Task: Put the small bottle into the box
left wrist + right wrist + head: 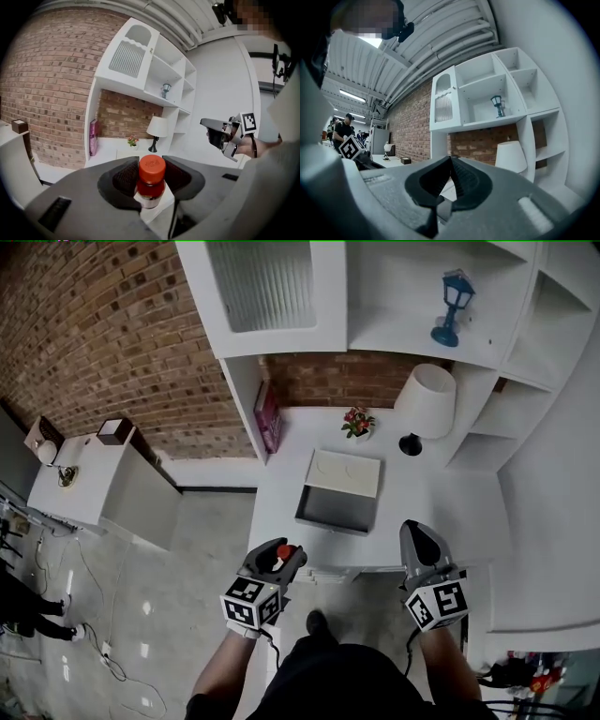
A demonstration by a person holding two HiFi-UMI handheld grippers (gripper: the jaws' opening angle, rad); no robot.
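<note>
A small bottle (150, 180) with a red cap and white label stands upright between the jaws of my left gripper (151, 177), which is shut on it. From the head view the bottle's red cap (284, 552) shows at the tip of the left gripper (278, 559), held over the near edge of the white table (441, 502). The open grey box (340, 491), its white lid tilted up at the back, sits on the table ahead. My right gripper (419, 540) hovers near the table's front edge, shut and holding nothing (451, 180).
At the table's back stand a white lamp (424, 404), a small flower pot (357, 423) and a pink book (268, 415). A blue lantern (453, 307) sits on the shelf above. A white cabinet (103, 486) stands to the left across the floor.
</note>
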